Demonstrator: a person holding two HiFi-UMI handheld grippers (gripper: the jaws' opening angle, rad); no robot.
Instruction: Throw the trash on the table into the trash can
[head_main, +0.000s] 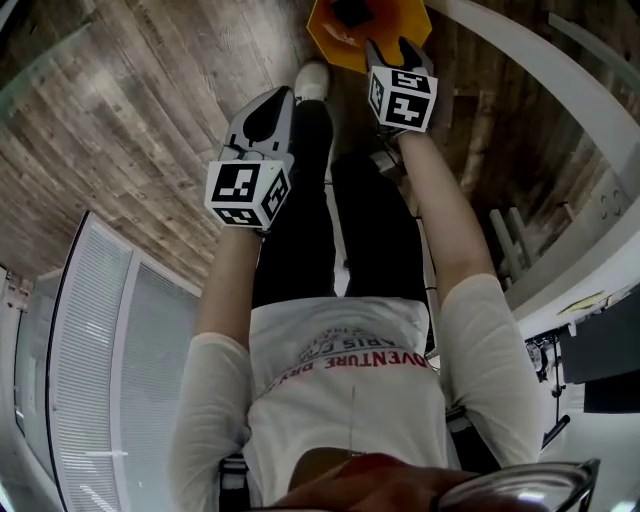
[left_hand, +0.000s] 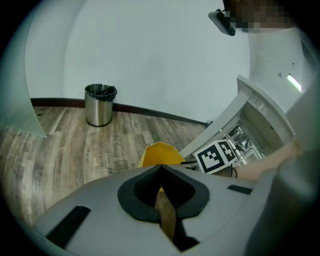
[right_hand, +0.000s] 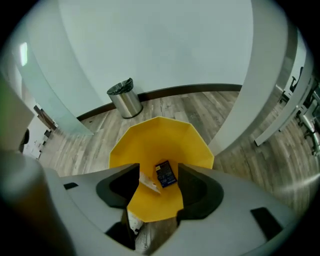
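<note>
My right hand-held gripper (right_hand: 154, 187) stands wide and empty, straight above the yellow bin (right_hand: 150, 145). Below it, between the jaws, a dark blue packet (right_hand: 165, 174) and a white scrap (right_hand: 148, 183) show against the bin's inner wall. I judge them to be thin foil and paper: feather-light, limp and quick to crumple or slide, so best pinched at an edge.

My left hand-held gripper (left_hand: 161, 172) is closed on a thin brown strip (left_hand: 166, 215). The strip is flat and looks stiff, card or wood, I cannot tell which. It should be light, and the pinch across its flat faces seems secure.

The bin sits just ahead of and below this gripper. It looks like smooth plastic, faceted, with a many-sided rim. Far ahead a round steel can (left_hand: 100, 105) stands on the plank floor (left_hand: 65, 150).
</note>
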